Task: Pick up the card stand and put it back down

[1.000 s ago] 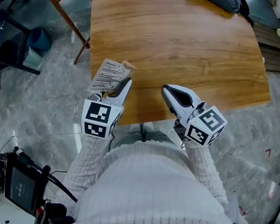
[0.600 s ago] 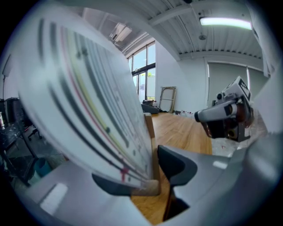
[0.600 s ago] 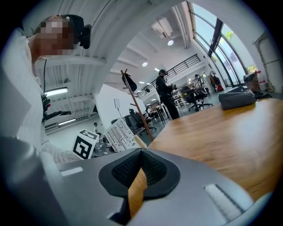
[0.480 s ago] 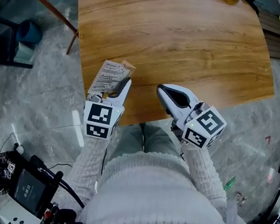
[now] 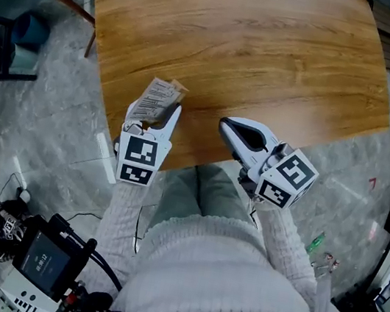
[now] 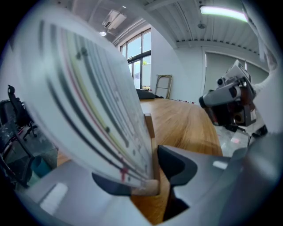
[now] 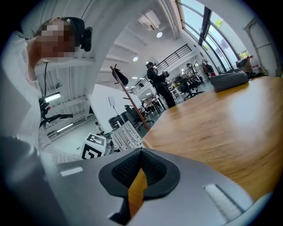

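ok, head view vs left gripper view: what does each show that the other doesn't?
Head view only: the person's white knitted sweater, the grey stone floor. Left gripper view only: the dark pads of the left gripper clamped on the wooden base of the white printed card stand, a ceiling light strip. Both: the brown wooden table, the card stand, the right gripper.

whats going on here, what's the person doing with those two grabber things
A person stands at the near edge of a wooden table with a handheld gripper in each hand. The left tongs are clamped on the wooden base of a card stand, holding it with its printed card over the table's near edge. Whether the base touches the wood is unclear. The right tongs are shut on nothing, poised beside it over the same edge.
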`<state>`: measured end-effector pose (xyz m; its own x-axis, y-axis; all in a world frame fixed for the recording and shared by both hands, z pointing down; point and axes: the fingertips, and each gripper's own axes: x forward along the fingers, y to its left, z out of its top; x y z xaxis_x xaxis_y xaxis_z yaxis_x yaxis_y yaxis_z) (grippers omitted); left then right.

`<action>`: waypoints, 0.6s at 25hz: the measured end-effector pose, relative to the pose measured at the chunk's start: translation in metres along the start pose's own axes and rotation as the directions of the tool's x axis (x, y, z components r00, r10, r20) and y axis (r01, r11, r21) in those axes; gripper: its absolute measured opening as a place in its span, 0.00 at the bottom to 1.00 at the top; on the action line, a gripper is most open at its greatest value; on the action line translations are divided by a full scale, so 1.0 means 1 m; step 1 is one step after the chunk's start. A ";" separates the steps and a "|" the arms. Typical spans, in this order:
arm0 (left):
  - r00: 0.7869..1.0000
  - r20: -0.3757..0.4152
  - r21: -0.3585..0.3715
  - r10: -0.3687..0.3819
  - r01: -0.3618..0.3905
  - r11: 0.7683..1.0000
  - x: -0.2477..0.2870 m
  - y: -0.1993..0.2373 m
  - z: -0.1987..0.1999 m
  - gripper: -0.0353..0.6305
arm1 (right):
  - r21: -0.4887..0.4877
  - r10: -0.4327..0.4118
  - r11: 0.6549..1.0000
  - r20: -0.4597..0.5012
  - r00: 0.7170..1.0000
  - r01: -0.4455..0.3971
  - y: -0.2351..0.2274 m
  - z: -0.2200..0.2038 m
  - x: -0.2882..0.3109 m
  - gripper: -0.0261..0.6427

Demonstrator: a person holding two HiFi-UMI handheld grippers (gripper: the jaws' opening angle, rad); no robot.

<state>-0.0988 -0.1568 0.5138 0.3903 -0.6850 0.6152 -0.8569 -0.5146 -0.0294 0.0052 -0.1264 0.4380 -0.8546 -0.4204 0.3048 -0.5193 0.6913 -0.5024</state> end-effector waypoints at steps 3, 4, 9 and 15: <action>1.000 -0.018 0.018 0.012 -0.011 1.000 0.008 0.000 -0.006 0.34 | 0.013 -0.006 1.000 -0.011 1.000 0.006 -0.007 -0.008 -0.001 0.04; 1.000 -0.025 0.014 0.012 -0.012 1.000 0.009 -0.001 -0.008 0.34 | 0.016 -0.006 1.000 -0.015 1.000 0.006 -0.008 -0.010 -0.001 0.04; 0.999 -0.038 -0.017 0.008 -0.008 1.000 0.017 -0.002 -0.016 0.34 | 0.024 0.006 1.000 -0.020 1.000 -0.006 -0.008 -0.012 0.000 0.04; 0.997 -0.080 0.008 -0.001 0.001 1.000 0.019 -0.001 -0.021 0.34 | 0.039 -0.017 0.999 -0.017 1.000 0.017 -0.013 -0.014 -0.005 0.04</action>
<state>-0.0969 -0.1588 0.5420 0.3628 -0.6410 0.6764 -0.8538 -0.5195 -0.0344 0.0165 -0.1245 0.4543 -0.8458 -0.4220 0.3265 -0.5335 0.6604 -0.5285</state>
